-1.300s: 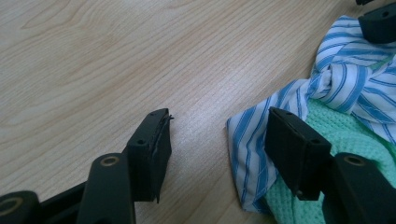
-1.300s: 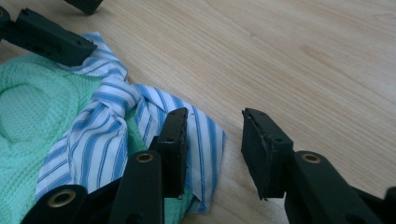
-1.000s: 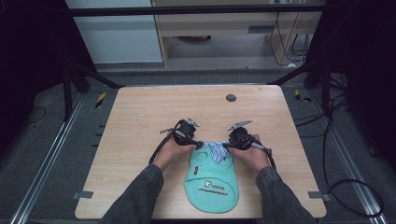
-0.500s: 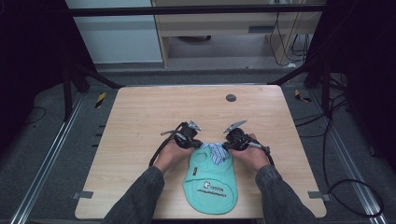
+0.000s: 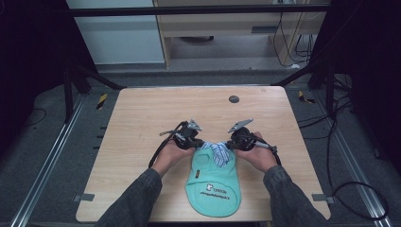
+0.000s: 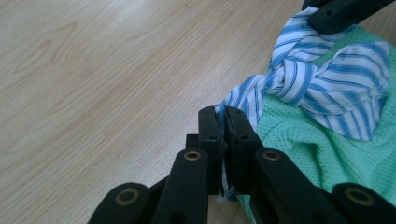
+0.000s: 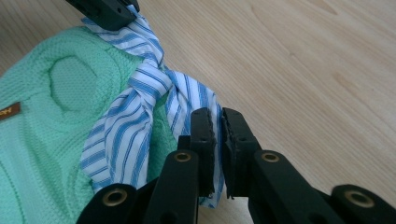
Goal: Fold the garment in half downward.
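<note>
A mint-green knitted garment (image 5: 213, 182) lies flat near the front edge of the wooden table (image 5: 142, 123), with a blue-and-white striped collar tie (image 5: 218, 152) knotted at its far end. My left gripper (image 5: 197, 144) is shut on the left end of the striped collar (image 6: 243, 100), the cloth pinched between its jaws. My right gripper (image 5: 228, 144) is shut on the right end of the collar (image 7: 187, 100). The knot (image 6: 285, 84) sits between the two grippers. A small brown label (image 7: 9, 111) is sewn on the green garment (image 7: 51, 140).
A small dark round disc (image 5: 233, 99) lies on the table toward the far side. Bare wood stretches left and beyond the garment. Dark frame posts and cables surround the table; a cabinet stands behind it.
Both grippers have closed in slightly toward each other at the collar; the garment has stayed where it was.
</note>
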### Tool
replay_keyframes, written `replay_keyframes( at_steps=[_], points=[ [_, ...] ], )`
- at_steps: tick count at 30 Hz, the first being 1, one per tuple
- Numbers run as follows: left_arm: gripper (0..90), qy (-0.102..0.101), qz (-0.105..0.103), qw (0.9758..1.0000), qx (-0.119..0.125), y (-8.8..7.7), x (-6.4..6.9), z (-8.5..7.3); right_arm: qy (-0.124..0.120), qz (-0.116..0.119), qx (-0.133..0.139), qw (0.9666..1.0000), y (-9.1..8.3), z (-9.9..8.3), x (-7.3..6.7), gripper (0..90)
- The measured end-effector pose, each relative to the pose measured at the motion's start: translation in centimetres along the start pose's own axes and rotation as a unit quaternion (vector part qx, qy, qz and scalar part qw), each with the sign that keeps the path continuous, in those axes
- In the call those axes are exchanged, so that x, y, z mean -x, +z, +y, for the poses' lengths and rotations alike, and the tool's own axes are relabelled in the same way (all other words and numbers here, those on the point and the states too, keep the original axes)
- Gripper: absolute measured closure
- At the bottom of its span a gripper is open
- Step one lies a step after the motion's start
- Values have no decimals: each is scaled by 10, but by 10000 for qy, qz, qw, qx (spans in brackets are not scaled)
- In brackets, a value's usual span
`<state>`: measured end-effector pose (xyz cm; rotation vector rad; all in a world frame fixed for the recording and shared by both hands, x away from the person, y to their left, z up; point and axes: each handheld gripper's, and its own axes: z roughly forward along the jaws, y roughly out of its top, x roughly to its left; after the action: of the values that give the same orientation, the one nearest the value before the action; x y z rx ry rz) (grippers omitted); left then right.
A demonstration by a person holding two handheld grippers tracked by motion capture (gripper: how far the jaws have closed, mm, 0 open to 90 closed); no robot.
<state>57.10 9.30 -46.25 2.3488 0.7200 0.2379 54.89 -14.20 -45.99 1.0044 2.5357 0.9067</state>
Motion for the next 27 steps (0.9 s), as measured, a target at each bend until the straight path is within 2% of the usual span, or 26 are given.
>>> replay_keyframes(
  at_steps=[8, 12, 17, 27],
  points=[
    [865, 65, 18, 9999, 112, -10, 1, 2, -160, 11, 30, 9999, -9, 6, -2, 839],
    [865, 102, 92, 9998, 155, -17, -1, 4, -236, -13, 82, 9997, -13, 11, -4, 838],
    [865, 197, 121, 9997, 115, -23, -2, 6, -302, -28, 65, 9995, -13, 16, -5, 840],
    [866, 83, 192, 9995, 220, -32, -7, 8, -425, -25, 136, 9990, -19, 26, -9, 840]
  ],
)
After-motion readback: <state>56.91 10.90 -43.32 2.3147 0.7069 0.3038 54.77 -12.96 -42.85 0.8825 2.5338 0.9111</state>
